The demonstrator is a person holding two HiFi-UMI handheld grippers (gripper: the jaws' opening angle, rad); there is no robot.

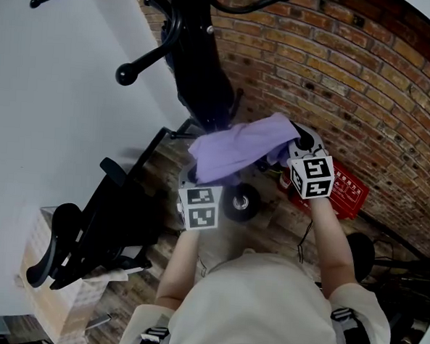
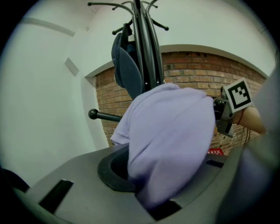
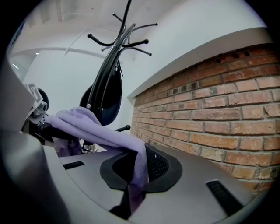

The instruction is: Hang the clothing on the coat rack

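Note:
A lavender garment point(image 1: 240, 147) is stretched between my two grippers, low in front of the black coat rack point(image 1: 200, 65). My left gripper point(image 1: 193, 177) is shut on one end; the cloth point(image 2: 175, 135) bulges out of its jaws and hides the fingertips. My right gripper point(image 1: 293, 147) is shut on the other end, where a thin fold point(image 3: 135, 170) runs down between the jaws. The rack's pole and hooks point(image 2: 146, 52) rise behind the cloth, with a dark garment point(image 2: 127, 70) hanging on them. That dark garment point(image 3: 105, 94) also shows in the right gripper view.
A brick wall point(image 1: 352, 74) runs along the right and a white wall point(image 1: 52, 107) along the left. A red crate point(image 1: 338, 193) lies by the bricks. A black office chair point(image 1: 88, 232) and a cardboard box point(image 1: 55, 296) stand at lower left.

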